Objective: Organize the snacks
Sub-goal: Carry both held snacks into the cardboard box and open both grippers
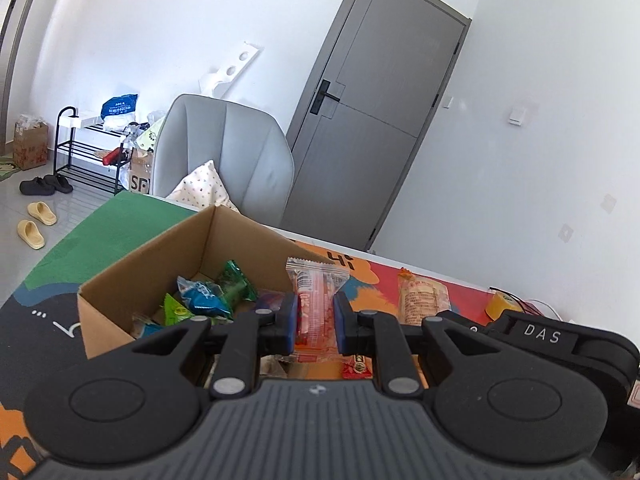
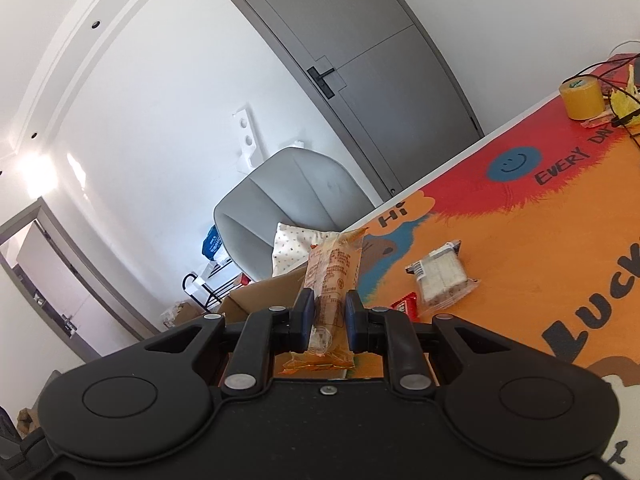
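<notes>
My left gripper (image 1: 314,320) is shut on a red snack packet (image 1: 316,304) and holds it upright at the right edge of an open cardboard box (image 1: 120,280). Green and blue snack packets (image 1: 212,296) lie inside the box. My right gripper (image 2: 329,322) is shut on an orange snack packet (image 2: 334,276) and holds it above the table, with the box (image 2: 256,292) just beyond it. That orange packet also shows in the left wrist view (image 1: 424,294), to the right of the red one. A clear packet of white bars (image 2: 440,274) and a small red packet (image 2: 406,304) lie on the colourful table mat (image 2: 520,240).
A yellow tape roll (image 2: 580,98) and black cables (image 2: 616,92) sit at the table's far corner. A grey chair (image 1: 224,148) with a cushion (image 1: 204,192) stands behind the table. A grey door (image 1: 380,100) and a shoe rack (image 1: 88,148) are farther back.
</notes>
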